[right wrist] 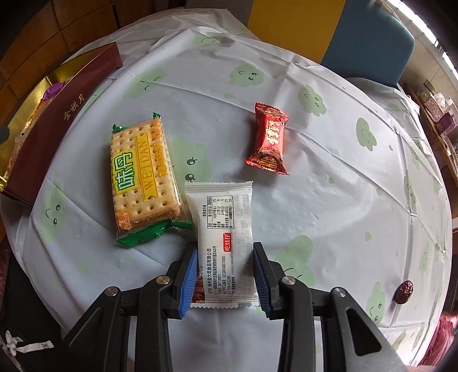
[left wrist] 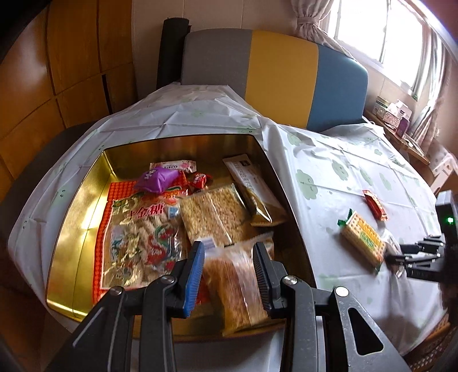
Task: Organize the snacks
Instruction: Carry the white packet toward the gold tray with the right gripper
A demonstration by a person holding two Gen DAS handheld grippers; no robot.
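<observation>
- Worktop (left wrist: 357, 160): round, under a pale cloth printed with green clouds, creased.
- Chair (left wrist: 274, 77) at the far edge: backrest in grey, yellow and blue panels.
- Wood panelling (left wrist: 57, 71) on the wall to the left.
- Window (left wrist: 380, 31) at upper right, bright daylight; light curtain (left wrist: 307, 21) tied back.
- Side shelf (left wrist: 400, 126) below the window, carrying small boxes.

Gold tin (left wrist: 77, 206) near table's left edge, holding mixed snack packets. Clear bag of golden crisps (left wrist: 234, 286) tilted over its near rim. Cracker pack (right wrist: 143, 177), white sachet (right wrist: 223, 237), red candy (right wrist: 269, 140) flat mid-table.
</observation>
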